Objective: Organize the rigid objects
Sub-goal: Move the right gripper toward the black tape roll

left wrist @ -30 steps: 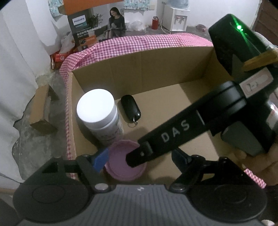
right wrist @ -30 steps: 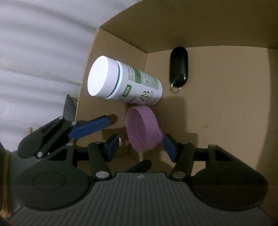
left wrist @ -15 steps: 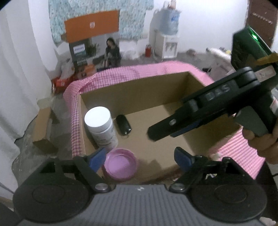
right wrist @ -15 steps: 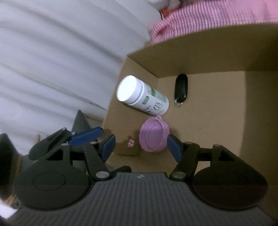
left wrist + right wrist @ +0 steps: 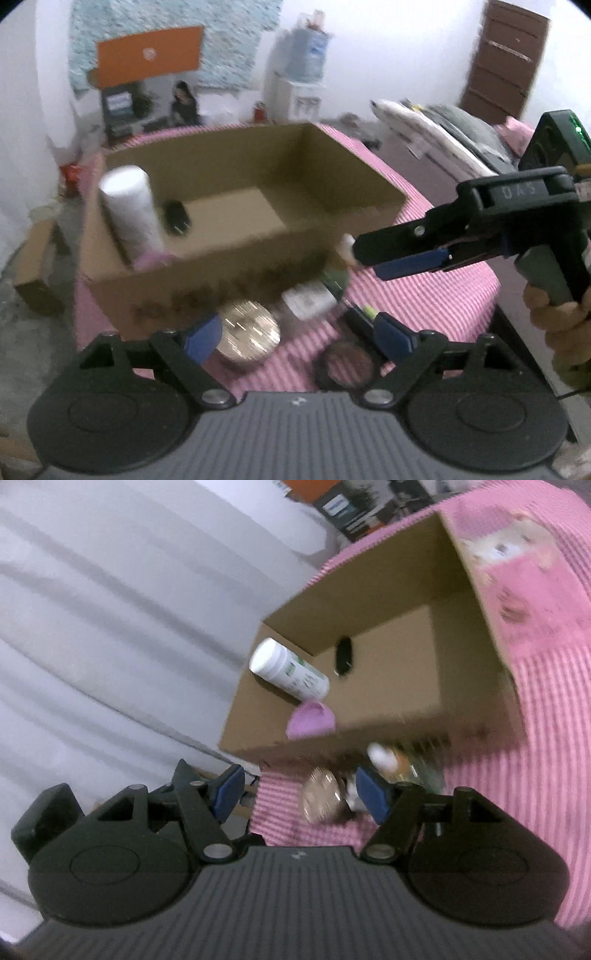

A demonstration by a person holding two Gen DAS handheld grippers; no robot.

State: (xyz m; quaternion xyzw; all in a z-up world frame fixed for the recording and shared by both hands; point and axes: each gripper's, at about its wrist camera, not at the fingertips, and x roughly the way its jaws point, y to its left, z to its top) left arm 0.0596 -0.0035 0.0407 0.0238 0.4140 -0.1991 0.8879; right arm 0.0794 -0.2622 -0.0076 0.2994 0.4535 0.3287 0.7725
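A cardboard box [image 5: 258,243] stands on a pink checked cloth [image 5: 424,302]. A white bottle [image 5: 129,206], a black key fob [image 5: 176,218] and a pink lid [image 5: 151,260] lie inside it. In front of the box, on the cloth, are a gold round tin [image 5: 247,336], a small white bottle [image 5: 310,299] and a dark ring-shaped object [image 5: 347,367]. My left gripper [image 5: 297,334] hovers above these, its jaws opening with nothing between them. My right gripper [image 5: 373,258] is open and empty at the right. The right wrist view shows the box [image 5: 369,738], the tin [image 5: 321,799] and the right gripper [image 5: 299,792].
White curtain folds [image 5: 110,627] hang left of the box. Past the table are a water dispenser [image 5: 299,92], a brown door [image 5: 506,62], bedding [image 5: 443,125] and a seated person [image 5: 183,105]. A small carton [image 5: 37,266] sits on the floor at left.
Both grippers have pulled back out of the box and now hang over the cloth in front of it. The pink lid stays in the box. Both jaws stand wider.
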